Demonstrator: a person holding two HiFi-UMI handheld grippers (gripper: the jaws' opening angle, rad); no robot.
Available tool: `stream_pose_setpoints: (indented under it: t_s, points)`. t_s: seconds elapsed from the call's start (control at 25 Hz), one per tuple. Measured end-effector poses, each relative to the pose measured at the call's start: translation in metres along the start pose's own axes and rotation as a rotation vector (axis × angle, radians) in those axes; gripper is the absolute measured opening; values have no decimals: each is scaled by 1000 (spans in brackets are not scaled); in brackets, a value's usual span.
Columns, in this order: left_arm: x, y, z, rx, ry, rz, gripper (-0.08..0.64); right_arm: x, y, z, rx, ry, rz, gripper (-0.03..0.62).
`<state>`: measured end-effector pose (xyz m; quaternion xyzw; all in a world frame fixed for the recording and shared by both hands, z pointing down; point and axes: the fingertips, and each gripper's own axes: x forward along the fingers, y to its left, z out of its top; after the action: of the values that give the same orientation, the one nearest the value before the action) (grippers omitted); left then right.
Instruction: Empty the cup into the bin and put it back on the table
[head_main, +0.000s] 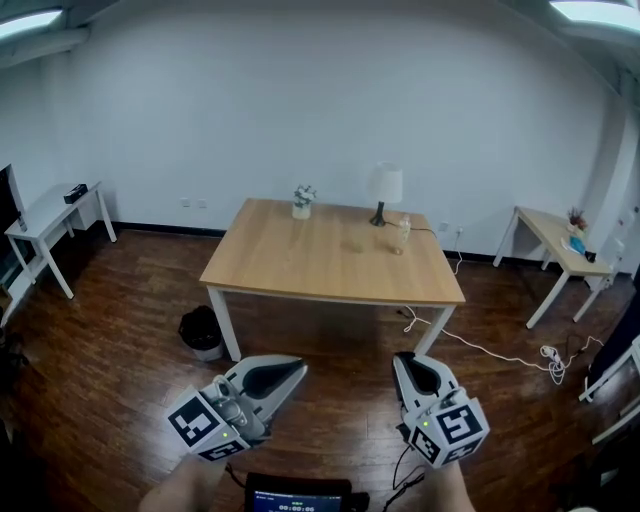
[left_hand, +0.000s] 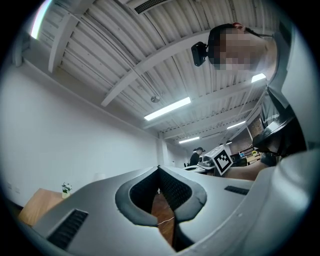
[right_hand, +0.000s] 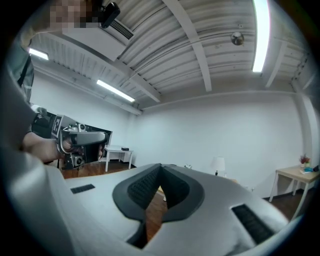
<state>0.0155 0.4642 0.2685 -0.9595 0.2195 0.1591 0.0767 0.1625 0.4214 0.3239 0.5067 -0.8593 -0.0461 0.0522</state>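
Stood well back from table (head_main: 330, 262) with left gripper (head_main: 298, 367) and right gripper (head_main: 402, 358) pinched together, empty. Spotted cup (head_main: 403, 233) at far side beside lamp (head_main: 384, 190), bin (head_main: 202, 333) by left leg. Needed wide-open jaws, a low grip, cup kept upright.

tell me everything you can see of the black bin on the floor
The bin is small, round and black, seemingly lined with a dark bag bunched at the rim, paler near its base. It stands upright on the dark wood floor, close beside one leg of the table. Its contents cannot be seen.
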Motion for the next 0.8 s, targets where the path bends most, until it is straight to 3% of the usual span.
stream_pose_setpoints:
  t_s: [0.8]
  points:
    - [86, 46, -36, 41, 30, 64, -9, 41, -99, -12, 12, -28, 42, 0]
